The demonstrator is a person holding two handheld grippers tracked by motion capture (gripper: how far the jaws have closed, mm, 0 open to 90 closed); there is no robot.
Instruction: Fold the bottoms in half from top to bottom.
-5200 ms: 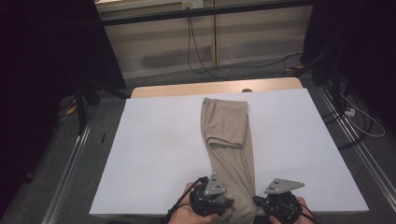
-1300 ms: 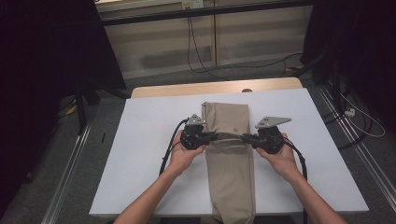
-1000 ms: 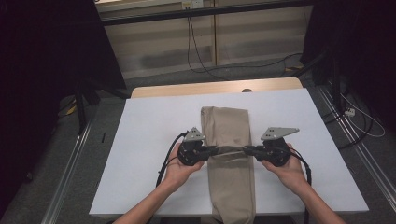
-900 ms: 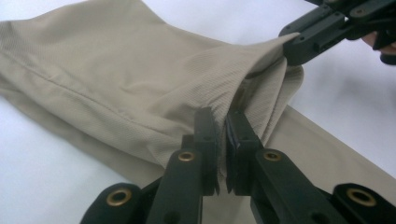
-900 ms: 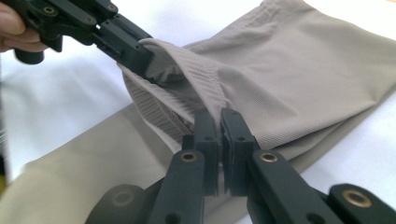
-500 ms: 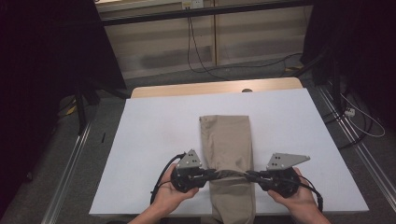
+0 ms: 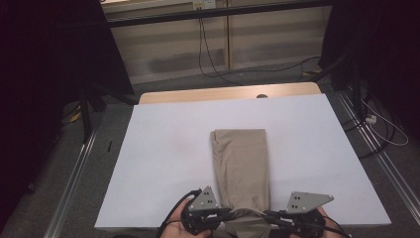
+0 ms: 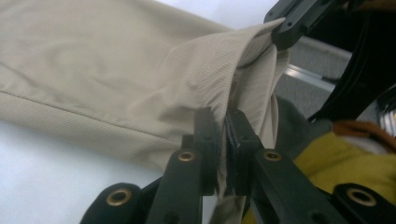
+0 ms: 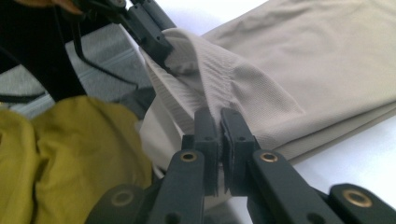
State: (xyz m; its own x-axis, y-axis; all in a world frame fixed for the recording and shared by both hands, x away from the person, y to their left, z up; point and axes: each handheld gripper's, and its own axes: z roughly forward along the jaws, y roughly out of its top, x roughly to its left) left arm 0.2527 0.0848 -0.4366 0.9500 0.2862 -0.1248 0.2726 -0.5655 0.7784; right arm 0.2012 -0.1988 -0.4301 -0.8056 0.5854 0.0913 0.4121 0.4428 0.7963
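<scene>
Your left gripper: jaws closed on a pinch of the beige trousers, cloth bunched up between the pads, seen close in the left gripper view. In the high view this gripper sits at the near edge of the table, just left of the cloth, your hand beneath it

Your right gripper: jaws closed on the same end of the trousers, a ridge of ribbed fabric rising from the pads. In the high view it lies just right of the cloth, level with the left one, its grey three-cornered plate on top

Between the two grippers: the gripped end of the cloth is drawn taut and lifted, hanging at the table's near edge

Trousers: folded into a narrow upright strip on the white table sheet, slightly right of centre, far edge squared off about mid-table, near end in your grippers

Beyond: yellow garment below the grippers in both gripper views; bare wooden strip of table past the sheet; cables on the grey floor behind
</scene>
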